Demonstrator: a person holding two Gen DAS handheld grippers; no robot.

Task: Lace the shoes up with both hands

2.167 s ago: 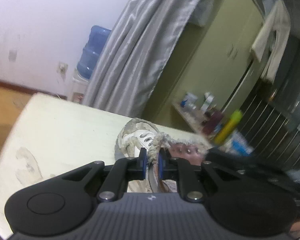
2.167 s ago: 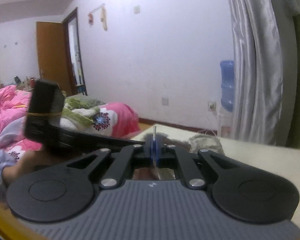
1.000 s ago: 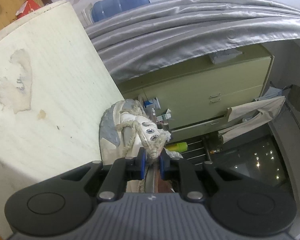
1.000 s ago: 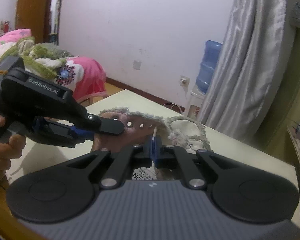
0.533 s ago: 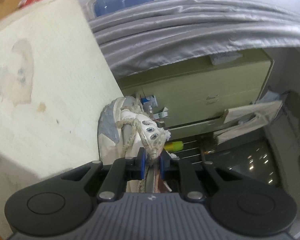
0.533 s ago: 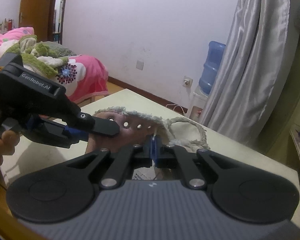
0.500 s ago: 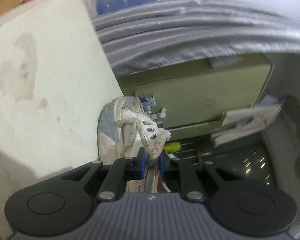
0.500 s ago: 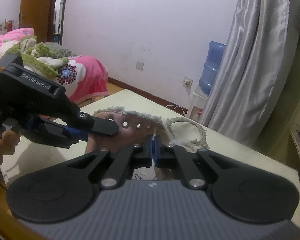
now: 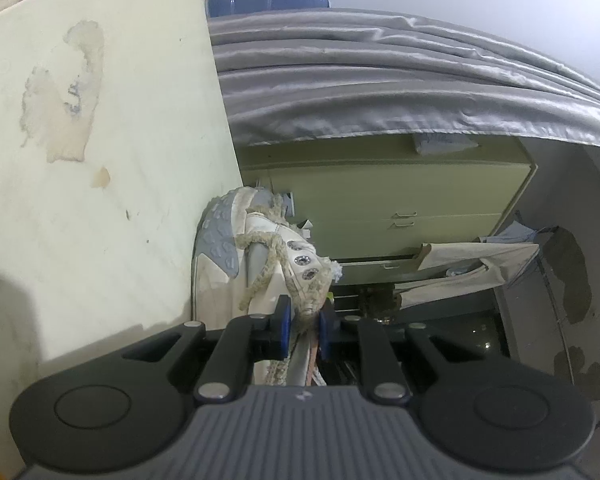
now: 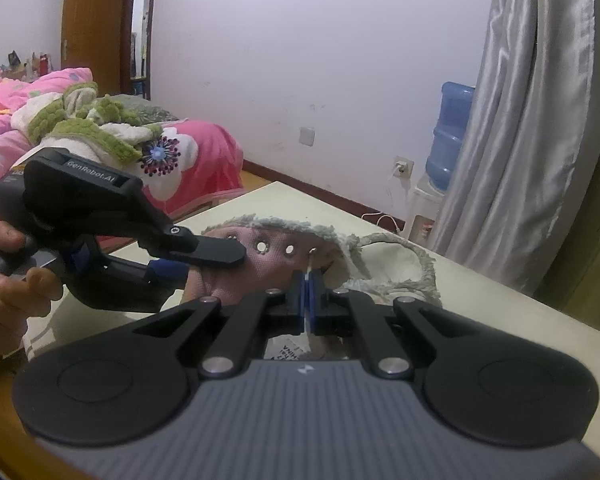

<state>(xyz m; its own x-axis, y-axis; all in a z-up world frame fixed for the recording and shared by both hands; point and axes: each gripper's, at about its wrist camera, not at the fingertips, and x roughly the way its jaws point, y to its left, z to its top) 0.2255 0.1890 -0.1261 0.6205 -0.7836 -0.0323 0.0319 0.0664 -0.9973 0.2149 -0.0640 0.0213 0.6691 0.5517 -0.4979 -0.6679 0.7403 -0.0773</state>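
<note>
A worn white and grey shoe (image 9: 236, 256) with a fuzzy beige lace (image 9: 266, 268) lies on the pale table (image 9: 100, 160). My left gripper (image 9: 304, 330) is shut on the shoe's eyelet flap, lifting it; it also shows in the right wrist view (image 10: 204, 254), clamping the pink-lined flap (image 10: 236, 272) near the eyelets (image 10: 290, 249). My right gripper (image 10: 308, 300) is shut on the lace tip (image 10: 309, 270), a thin white end held just below the eyelet row.
A grey curtain (image 10: 532, 120) and a blue water bottle (image 10: 452, 132) stand beyond the table's far edge. A pink bed (image 10: 100, 148) is at left. A green cabinet (image 9: 380, 208) is behind the shoe.
The right gripper with the lace tip has come closer to the eyelet row. The left gripper has kept its hold on the flap and tilted slightly.
</note>
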